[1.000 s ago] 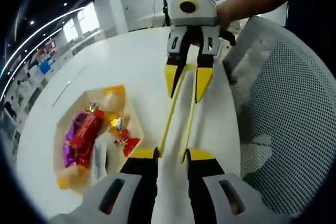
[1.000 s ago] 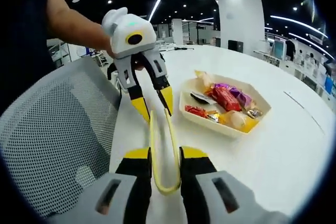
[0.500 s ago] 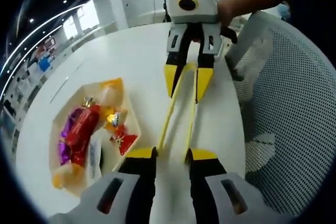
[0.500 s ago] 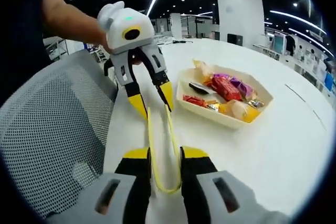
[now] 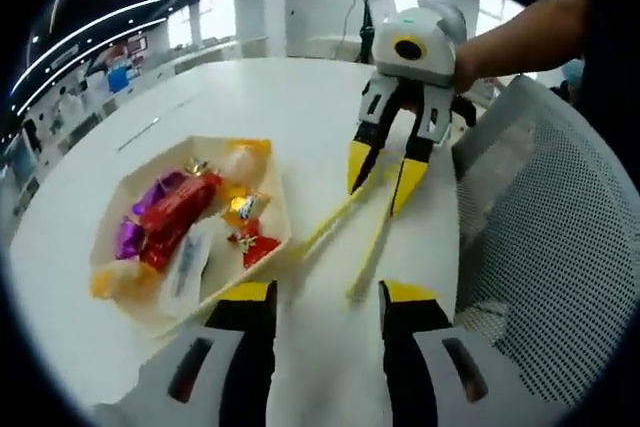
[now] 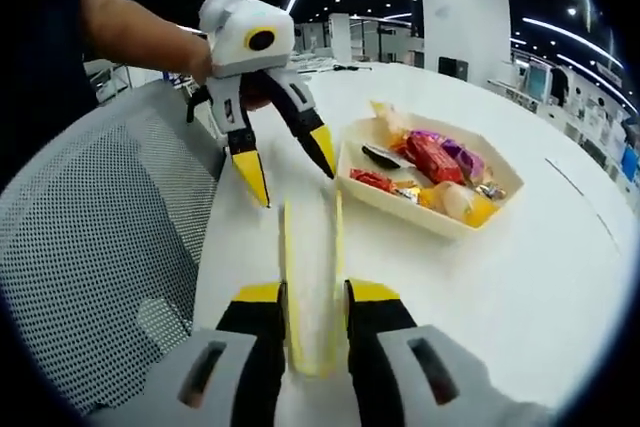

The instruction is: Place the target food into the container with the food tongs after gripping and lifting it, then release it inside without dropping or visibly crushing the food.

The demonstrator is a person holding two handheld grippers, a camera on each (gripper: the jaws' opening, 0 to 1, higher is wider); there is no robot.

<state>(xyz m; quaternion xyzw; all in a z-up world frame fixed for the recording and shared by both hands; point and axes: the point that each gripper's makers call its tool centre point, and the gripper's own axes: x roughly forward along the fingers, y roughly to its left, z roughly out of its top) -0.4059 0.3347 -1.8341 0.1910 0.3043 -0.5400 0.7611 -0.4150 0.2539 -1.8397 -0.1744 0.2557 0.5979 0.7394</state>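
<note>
Yellow food tongs [image 6: 287,257] lie lengthwise between my right gripper's [image 6: 315,293] jaws, which are shut on the bend end. The two arms reach forward over the white table. In the left gripper view the tongs [image 5: 376,247] run from the right gripper [image 5: 383,175] toward my left gripper [image 5: 328,293], whose jaws stand open on either side of the arm tips without touching them. The left gripper [image 6: 288,169] hangs spread wide just beyond the tong tips. A cream hexagonal tray [image 6: 400,212] [image 5: 150,312] holds several wrapped sweets, among them a red one [image 5: 175,217] [image 6: 430,162] and a purple one [image 6: 465,159].
A grey mesh chair back [image 5: 540,227] [image 6: 90,247] stands close against the table edge beside the tongs. A person's forearm [image 5: 520,27] [image 6: 130,42] is behind each gripper. The white round table [image 6: 520,287] stretches beyond the tray.
My left gripper's jaws have spread apart and let go of the tong tips. The tong arms have sprung a little wider. My right gripper keeps its hold.
</note>
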